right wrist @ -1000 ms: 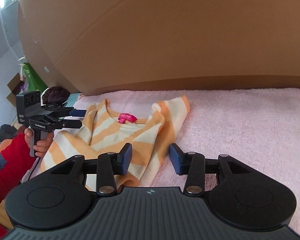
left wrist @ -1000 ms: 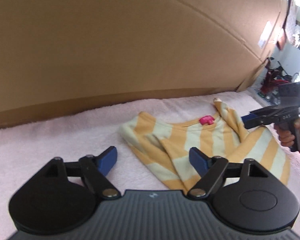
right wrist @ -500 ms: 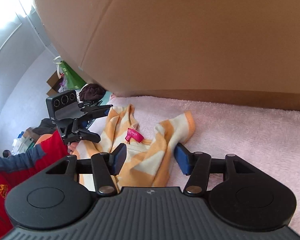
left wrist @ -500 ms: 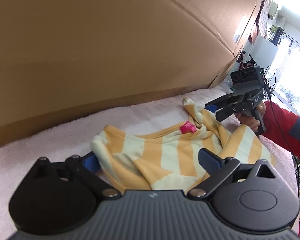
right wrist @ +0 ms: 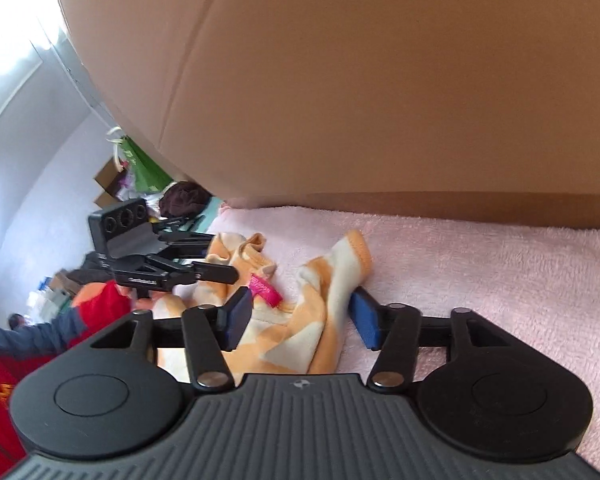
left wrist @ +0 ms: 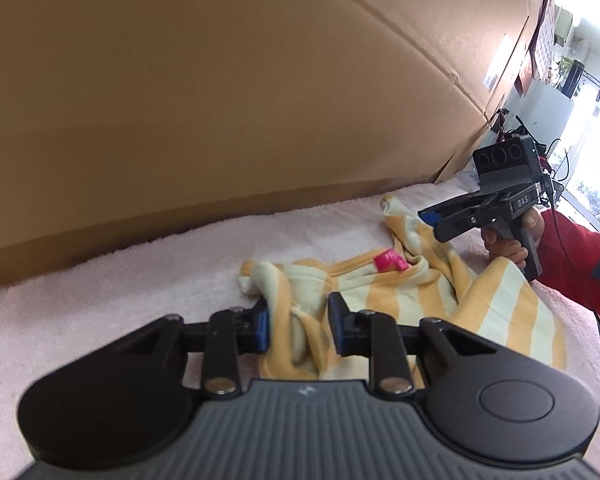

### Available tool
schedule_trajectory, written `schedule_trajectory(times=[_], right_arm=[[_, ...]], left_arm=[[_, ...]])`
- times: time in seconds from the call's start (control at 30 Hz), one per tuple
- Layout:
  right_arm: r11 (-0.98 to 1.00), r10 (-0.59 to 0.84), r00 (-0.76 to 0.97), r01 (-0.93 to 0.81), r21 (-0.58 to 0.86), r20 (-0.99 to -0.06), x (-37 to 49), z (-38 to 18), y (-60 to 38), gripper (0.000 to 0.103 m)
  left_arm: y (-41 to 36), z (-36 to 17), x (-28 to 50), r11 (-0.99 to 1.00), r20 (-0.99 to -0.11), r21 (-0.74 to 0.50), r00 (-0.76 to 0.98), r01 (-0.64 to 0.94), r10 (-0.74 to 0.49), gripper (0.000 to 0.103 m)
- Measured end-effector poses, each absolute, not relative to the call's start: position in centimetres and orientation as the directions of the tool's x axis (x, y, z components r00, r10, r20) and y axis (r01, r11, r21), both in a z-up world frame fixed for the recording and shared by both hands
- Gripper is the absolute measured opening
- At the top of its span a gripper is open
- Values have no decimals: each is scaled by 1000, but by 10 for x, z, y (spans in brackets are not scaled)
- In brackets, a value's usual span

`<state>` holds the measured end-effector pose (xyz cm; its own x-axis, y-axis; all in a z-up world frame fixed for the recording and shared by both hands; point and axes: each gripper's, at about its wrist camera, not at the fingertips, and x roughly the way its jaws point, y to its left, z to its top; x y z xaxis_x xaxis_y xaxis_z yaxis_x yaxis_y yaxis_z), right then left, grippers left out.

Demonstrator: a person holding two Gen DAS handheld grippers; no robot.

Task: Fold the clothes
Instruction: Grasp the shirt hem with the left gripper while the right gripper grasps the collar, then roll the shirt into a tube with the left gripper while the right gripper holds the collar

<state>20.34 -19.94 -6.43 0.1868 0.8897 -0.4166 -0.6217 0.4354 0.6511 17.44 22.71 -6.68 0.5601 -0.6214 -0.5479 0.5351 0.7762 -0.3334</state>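
An orange-and-cream striped shirt [left wrist: 420, 300] lies crumpled on a pink towel [left wrist: 140, 280], with its pink neck label [left wrist: 390, 261] facing up. My left gripper [left wrist: 298, 324] is shut on a bunched fold at the shirt's left end, and fabric fills the narrow gap between its blue pads. In the right wrist view, my right gripper [right wrist: 300, 316] is open, straddling the shirt [right wrist: 300, 336] near the label [right wrist: 265, 290]. The left wrist view also shows the right gripper [left wrist: 430, 216] over the far sleeve. The left gripper [right wrist: 222, 256] shows side-on in the right wrist view.
A tall cardboard wall [left wrist: 220, 100] runs along the back of the towel. A hand in a red sleeve [left wrist: 572, 256] holds the right gripper at the towel's right edge. Bags and boxes, one a green bag [right wrist: 140, 164], stand beyond the left end.
The left gripper moved onto the shirt's left end and went from wide open to shut on a fold. The right gripper lowered over the other side, staying open. The shirt bunched up.
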Motion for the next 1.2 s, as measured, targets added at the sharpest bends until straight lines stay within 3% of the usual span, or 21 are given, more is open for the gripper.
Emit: schedule_trajectory(times=[0.03,0.17,0.3,0.53,0.7,0.87,1.07,1.2], right_arm=[[471,873,214,-604,643,-439,205,-65,-199,7],[535,838,287,-595,600,-464,193,-61,-201,7],[499,867,327,-565,657,-377,182,-48,-220,7],[453,890,314,-690,564,-331,125,6,-238,7],[440,878,265,-773,456,-398,73,30,-231,7],[451,822,241,-829,332,-515,30,37,-217,7],[475,686,279,-872,122,-672,6,15,-178,7],[466,648,302,-883,50,-699,-6,-6,-153,8]], left_arm=[[229,-66,176,788,-552,-329,570,521,-608,17],[225,-66,173,811,-560,-314,594,493,-577,5],[224,-54,163,808,-528,-321,616,493,-585,4],[234,-12,106,780,-458,-257,639,570,-618,4],[229,5,49,756,-446,-202,629,622,-637,4],[205,3,-7,739,-493,-39,630,673,-600,4],[181,-16,-41,712,-569,107,630,693,-528,5],[168,-29,-50,688,-591,204,648,696,-481,6]])
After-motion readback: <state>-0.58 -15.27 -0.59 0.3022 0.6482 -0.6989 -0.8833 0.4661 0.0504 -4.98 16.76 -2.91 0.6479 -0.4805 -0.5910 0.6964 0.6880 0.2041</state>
